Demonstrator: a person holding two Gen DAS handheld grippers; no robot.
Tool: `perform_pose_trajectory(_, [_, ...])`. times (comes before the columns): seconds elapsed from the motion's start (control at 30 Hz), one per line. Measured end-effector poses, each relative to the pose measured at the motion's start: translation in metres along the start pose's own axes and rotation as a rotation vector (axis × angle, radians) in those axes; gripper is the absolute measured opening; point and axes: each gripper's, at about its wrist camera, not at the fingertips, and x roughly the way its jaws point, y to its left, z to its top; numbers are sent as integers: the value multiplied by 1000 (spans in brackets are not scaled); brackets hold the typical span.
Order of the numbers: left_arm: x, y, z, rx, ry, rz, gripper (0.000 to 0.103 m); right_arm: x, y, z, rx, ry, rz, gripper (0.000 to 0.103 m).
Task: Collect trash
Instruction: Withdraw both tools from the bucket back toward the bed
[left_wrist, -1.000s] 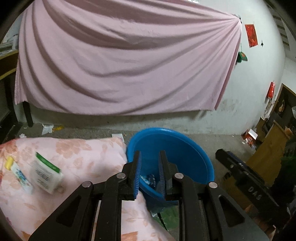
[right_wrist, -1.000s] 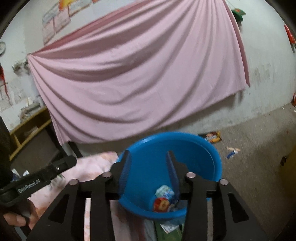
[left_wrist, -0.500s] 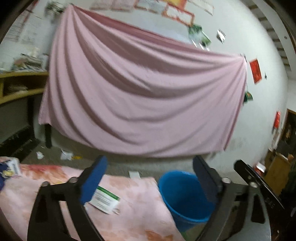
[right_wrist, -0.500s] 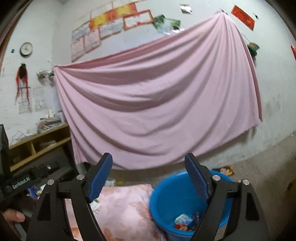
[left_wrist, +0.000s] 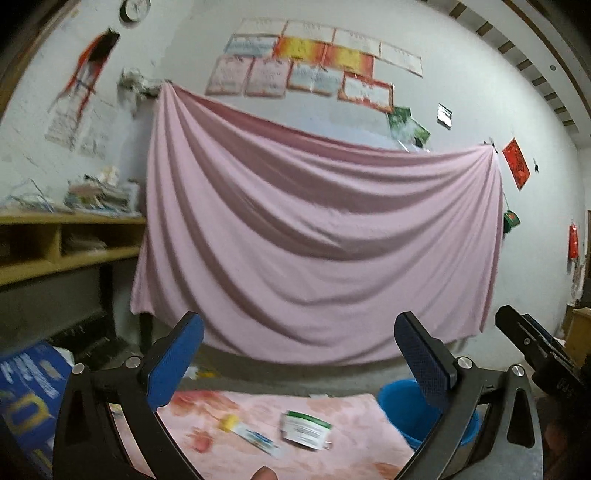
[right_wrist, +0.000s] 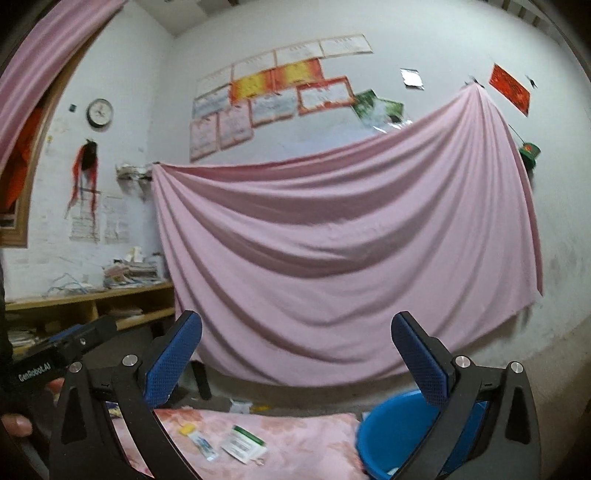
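Left wrist view: the left gripper (left_wrist: 299, 354) has just opened wide and holds nothing; below it, a white packet (left_wrist: 306, 430) and a small tube (left_wrist: 249, 435) lie on the pink floral cloth (left_wrist: 354, 450), with the blue basin (left_wrist: 399, 410) at lower right.

Right wrist view: the right gripper (right_wrist: 297, 352) has also just opened, empty; the packet (right_wrist: 243, 443) lies below it, the basin (right_wrist: 391, 439) under its right finger.

Right gripper (right_wrist: 295, 347) jaws wide, just been opening, nothing between them. Lower centre: floral cloth (right_wrist: 295, 439) with white-green packet (right_wrist: 243, 445) beside yellow-capped sachet (right_wrist: 197, 439). Lower right: blue tub (right_wrist: 395, 435). Pink sheet (right_wrist: 351, 251) behind
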Motion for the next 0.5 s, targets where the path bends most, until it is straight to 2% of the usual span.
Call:
perform_pose_trajectory(0.2, [-25, 30, 4, 24, -66, 39, 101, -4, 29, -4, -23, -74, 60, 103])
perform_pose_trajectory(0.5, [-24, 51, -12, 30, -49, 71, 101, 9, 45, -19, -62, -63, 93, 103])
